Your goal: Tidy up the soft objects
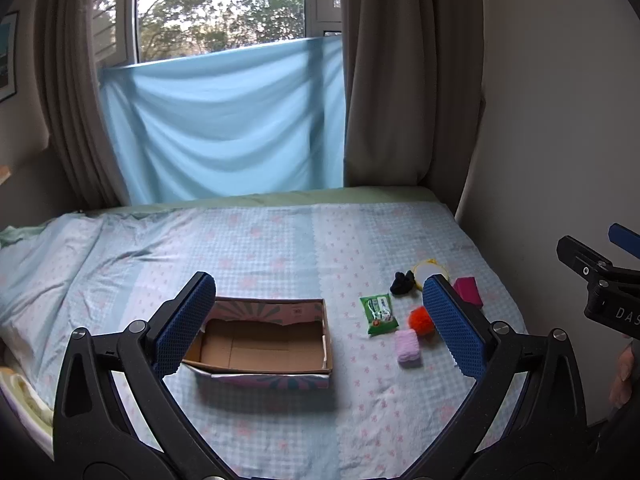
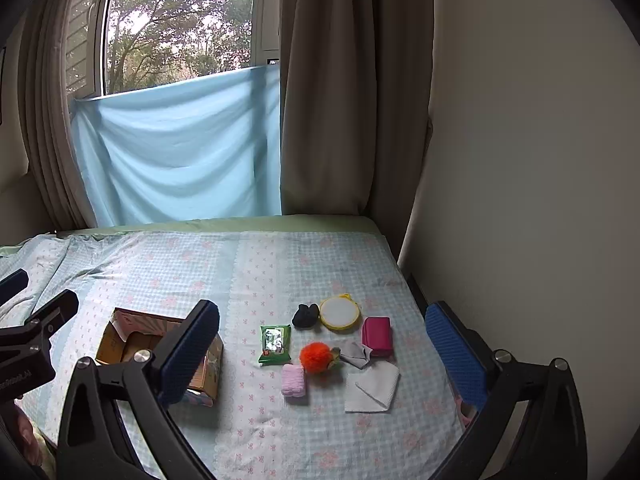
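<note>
While right hand-held gripper [image 2: 322,354] hovers spread, pompom [image 2: 316,357] beneath.

The bedsheet [image 2: 248,280] is pale blue check with small pink flowers; the box [image 1: 280,344] is brown card inside, pink and teal print outside; the pompom [image 2: 316,357] is orange; the packet [image 2: 274,343] green; the pouch [image 2: 377,335] magenta; the folded towel [image 2: 293,379] pale pink; the cloth [image 2: 372,388] white; both grippers' pads [image 1: 454,324] blue.

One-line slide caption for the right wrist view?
Open right gripper hovers over a bed with small soft items: orange pom-pom, pink sponge, white cloth, beside an empty cardboard box.
</note>
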Available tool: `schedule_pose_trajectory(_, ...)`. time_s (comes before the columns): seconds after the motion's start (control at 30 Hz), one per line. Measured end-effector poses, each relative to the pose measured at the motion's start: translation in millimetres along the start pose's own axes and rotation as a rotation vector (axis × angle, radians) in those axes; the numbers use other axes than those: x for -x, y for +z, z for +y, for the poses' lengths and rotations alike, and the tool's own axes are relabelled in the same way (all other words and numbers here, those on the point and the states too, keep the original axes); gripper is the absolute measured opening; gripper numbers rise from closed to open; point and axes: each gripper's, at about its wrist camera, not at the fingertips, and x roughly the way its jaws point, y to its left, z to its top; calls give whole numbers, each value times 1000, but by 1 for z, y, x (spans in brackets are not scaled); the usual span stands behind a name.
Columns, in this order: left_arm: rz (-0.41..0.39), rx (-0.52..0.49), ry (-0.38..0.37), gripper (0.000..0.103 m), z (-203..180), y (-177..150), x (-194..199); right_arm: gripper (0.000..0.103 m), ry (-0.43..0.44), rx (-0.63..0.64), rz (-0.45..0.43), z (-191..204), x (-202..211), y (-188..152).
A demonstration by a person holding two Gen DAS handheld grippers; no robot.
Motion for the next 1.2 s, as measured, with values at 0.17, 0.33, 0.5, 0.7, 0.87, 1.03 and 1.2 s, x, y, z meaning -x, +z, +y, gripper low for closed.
schedule_pose_trajectory(0.17, 6, 2, 3, 103, -1, -2, -1, 103, -1, -2, 0, -2, 0, 0)
schedule_pose_trajectory(0.33, 5, 6, 0, 103, -1, -1, 0, 103, 1, -3, 0, -2, -1, 1)
schedule_pose_trajectory(0.5, 6, 6, 1, 103, -1, -1, 0, 103, 3, -9, -4, -2, 0, 2)
schedule_pose_trajectory(0.7, 7, 6, 1, 103, -2, -2, -1, 103, 5, -10, -5, -5, -1, 1)
schedule_pose_trajectory(0.87, 9, 7, 2, 103, -2, -3, -1, 103, 6, -11, -5, -5, 0, 1)
schedule_pose_trajectory(1.03, 9, 6, 2, 103, -3, -3, -2, 103, 6, -10, -5, -5, -1, 1)
schedule_pose_trajectory(1.2, 9, 7, 2, 103, -3, -3, -2, 103, 5, -9, -6, -5, -1, 1)
